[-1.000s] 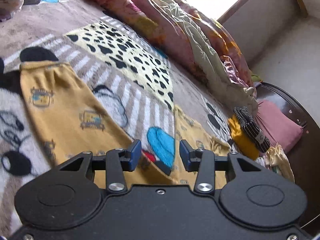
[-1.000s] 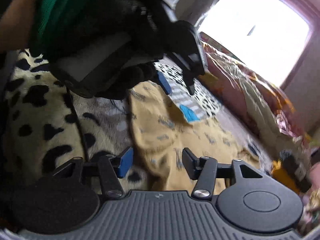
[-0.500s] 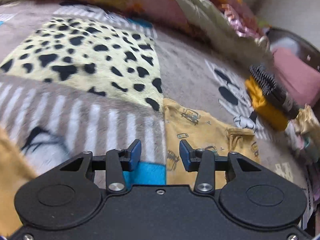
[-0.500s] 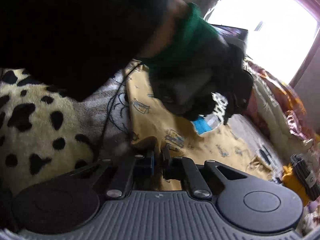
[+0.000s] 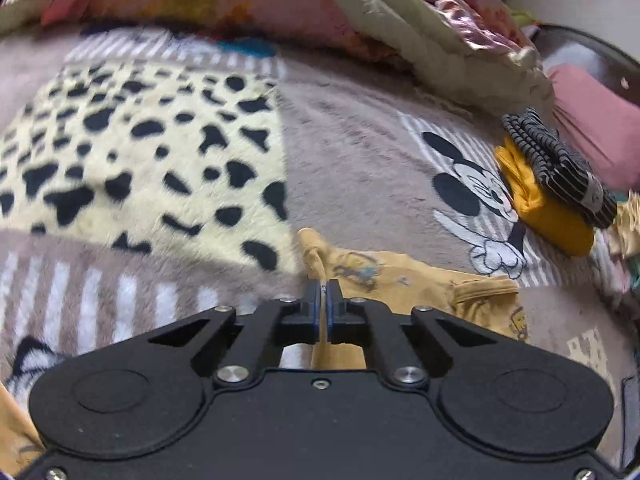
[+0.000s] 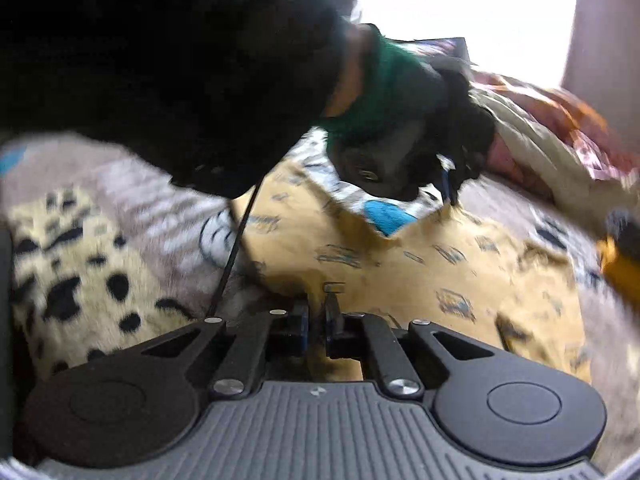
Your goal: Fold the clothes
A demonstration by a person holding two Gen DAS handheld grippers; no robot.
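Left wrist view: mounted behind the left gripper (image 5: 322,294), angled steeply down, close above the blanket (image 5: 360,148); quilt (image 5: 400,20) at the far edge. Right wrist view: behind the right gripper (image 6: 316,312), angled less steeply, looking across the bed toward the window (image 6: 472,12). Shared: yellow garment (image 5: 400,276) (image 6: 420,256), blanket, quilt. The right view also shows the left gripper (image 6: 450,184).

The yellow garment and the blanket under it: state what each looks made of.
Yellow garment: thin, soft knit, probably cotton jersey; matte, with small printed pictures, and it puckers where the left gripper pinches its edge.
Blanket: plush fleece, likely synthetic; its fuzzy nap shows brush marks, with spotted and cartoon-mouse patches.
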